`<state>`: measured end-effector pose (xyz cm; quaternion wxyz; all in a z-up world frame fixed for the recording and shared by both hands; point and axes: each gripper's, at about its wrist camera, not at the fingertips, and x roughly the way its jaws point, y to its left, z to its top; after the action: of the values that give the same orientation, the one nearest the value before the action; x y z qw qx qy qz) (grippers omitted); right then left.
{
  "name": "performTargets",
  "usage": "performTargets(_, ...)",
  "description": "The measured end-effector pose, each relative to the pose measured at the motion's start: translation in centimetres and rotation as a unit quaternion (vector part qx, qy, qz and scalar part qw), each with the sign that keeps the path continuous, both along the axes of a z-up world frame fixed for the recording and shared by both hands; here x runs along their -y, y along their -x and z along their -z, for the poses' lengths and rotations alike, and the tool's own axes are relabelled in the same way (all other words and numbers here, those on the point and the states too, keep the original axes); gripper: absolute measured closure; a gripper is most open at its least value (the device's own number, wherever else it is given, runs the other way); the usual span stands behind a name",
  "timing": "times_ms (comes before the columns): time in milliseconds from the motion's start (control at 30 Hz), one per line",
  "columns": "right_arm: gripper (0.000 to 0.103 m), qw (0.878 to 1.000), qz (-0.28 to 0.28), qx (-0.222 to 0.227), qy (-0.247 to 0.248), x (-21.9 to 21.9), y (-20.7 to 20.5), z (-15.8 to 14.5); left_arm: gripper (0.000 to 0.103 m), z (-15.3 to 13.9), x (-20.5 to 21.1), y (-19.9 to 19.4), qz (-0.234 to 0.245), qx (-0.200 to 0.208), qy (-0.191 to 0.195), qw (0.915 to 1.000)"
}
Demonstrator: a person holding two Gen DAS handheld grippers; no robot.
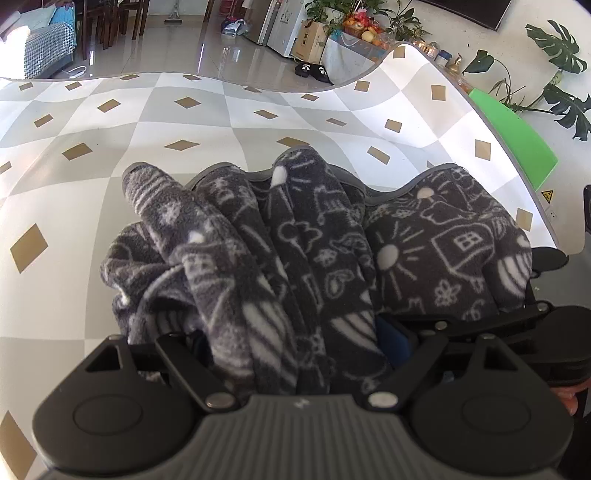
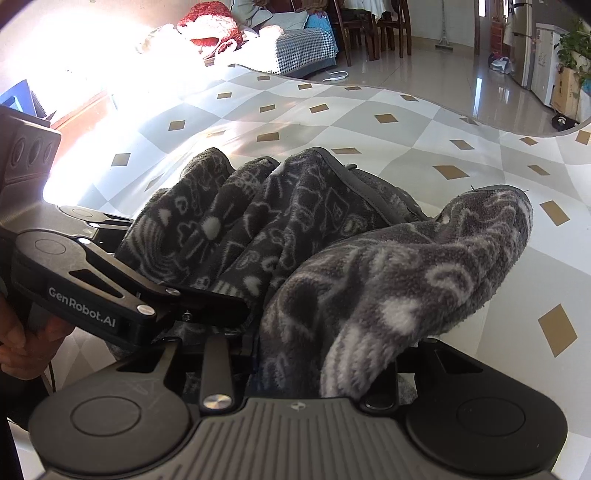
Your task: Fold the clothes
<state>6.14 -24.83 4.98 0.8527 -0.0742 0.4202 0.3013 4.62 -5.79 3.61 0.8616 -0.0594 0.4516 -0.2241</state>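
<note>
- Left wrist view: a dark grey fleece garment (image 1: 295, 240), printed with white doodles of houses, suns and flowers, lies bunched in thick folds on a tablecloth (image 1: 92, 122) chequered in white and grey with gold diamonds.
- The left gripper (image 1: 295, 332) has the fleece heaped up between its linkage arms, the jaws set wide with a thick bundle of cloth filling the space; the fingertips are buried under the fabric, so whether they actually pinch it cannot be told.
- At the right edge of this view, part of the other black tool pokes out from beneath the garment.
- Beyond the table's far edge lie a glossy tiled floor, a pair of black slippers (image 1: 309, 69), potted plants (image 1: 557, 66) and a basket of fruit (image 1: 364, 26).
- Right wrist view: the same garment (image 2: 295, 236) is draped over the right gripper (image 2: 314, 354), one thick fold curling toward the lens and covering the right-hand linkage.
- The jaws stand partly drawn together, with cloth packed between them; the tips are hidden, so a firm pinch cannot be confirmed.
- The left gripper (image 2: 207, 302) reaches in from the left, a hand (image 2: 22, 339) on its handle and its front end pushed into the fleece.
- Sunlight washes out the tablecloth's (image 2: 406, 122) far left corner; behind it stand a sofa (image 2: 295, 48) with a houndstooth throw and dark wooden chairs (image 2: 369, 26).
</note>
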Motion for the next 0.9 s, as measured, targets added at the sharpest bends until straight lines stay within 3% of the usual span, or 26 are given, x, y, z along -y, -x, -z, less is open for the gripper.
performTargets(267,0.066,0.999,0.004,0.035,0.002,0.0,0.6,-1.6,0.019,-2.1,0.3,0.6,-0.005,0.031,-0.004,0.9995)
performTargets(433,0.066,0.999,0.006,0.054,0.001,0.0,1.3,-2.7,0.025,-3.5,0.4,1.2,-0.003,0.046,0.002,0.9989)
performTargets(567,0.066,0.999,0.011,0.041,0.01,-0.1,1.3,-2.1,0.025,-2.7,0.4,1.0,-0.006,0.029,-0.003,0.9996)
performTargets(700,0.064,0.998,0.012,0.022,0.057,-0.4,0.9,-0.1,0.016,-0.7,0.5,0.2,-0.035,0.006,-0.057,0.9978)
performTargets(767,0.062,0.997,0.03,0.004,0.075,0.1,0.4,0.8,0.013,0.0,-0.5,-0.3,-0.06,-0.011,-0.049,0.9969)
performTargets(900,0.06,0.995,0.073,-0.033,0.057,2.3,-0.7,1.8,0.01,1.3,-3.5,-1.5,-0.117,-0.042,-0.029,0.9919)
